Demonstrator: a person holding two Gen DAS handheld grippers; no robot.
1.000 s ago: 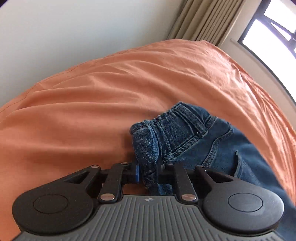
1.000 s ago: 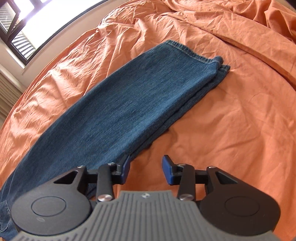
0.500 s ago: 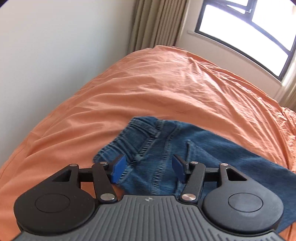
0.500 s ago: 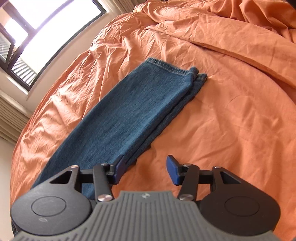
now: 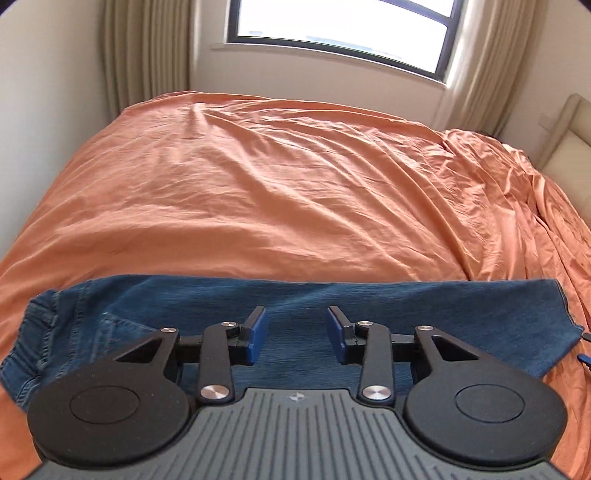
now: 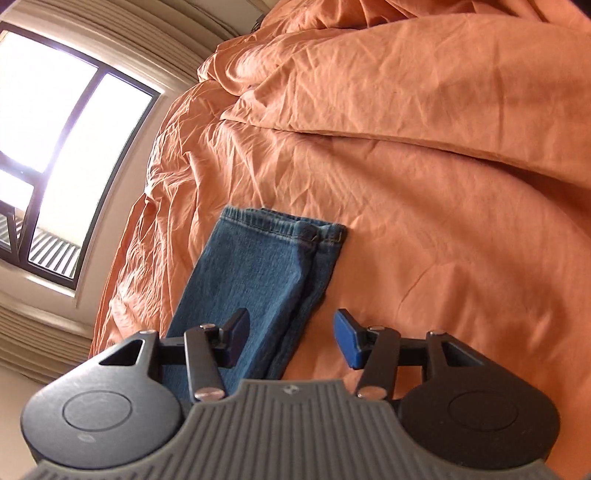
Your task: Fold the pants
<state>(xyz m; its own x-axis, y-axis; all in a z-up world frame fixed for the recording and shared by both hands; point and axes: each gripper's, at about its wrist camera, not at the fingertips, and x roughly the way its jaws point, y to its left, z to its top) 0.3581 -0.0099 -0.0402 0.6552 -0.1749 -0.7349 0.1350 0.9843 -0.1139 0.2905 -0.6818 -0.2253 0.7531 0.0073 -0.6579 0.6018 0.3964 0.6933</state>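
Observation:
Blue denim pants lie flat on the orange bed sheet, folded lengthwise with one leg on the other. The waistband is at the left in the left wrist view, the leg cuffs at the right edge. My left gripper is open and empty, held above the middle of the pants. In the right wrist view the leg cuffs point away from me. My right gripper is open and empty, above the leg part, with its left finger over the denim and its right finger over the sheet.
The orange sheet is rumpled, with a bunched duvet at the far right side. A window with beige curtains is behind the bed. A cream headboard or chair stands at the right.
My left gripper let go of the waistband, opened and swung right over the middle of the pants. My right gripper moved along the legs toward the cuffs and stayed open.

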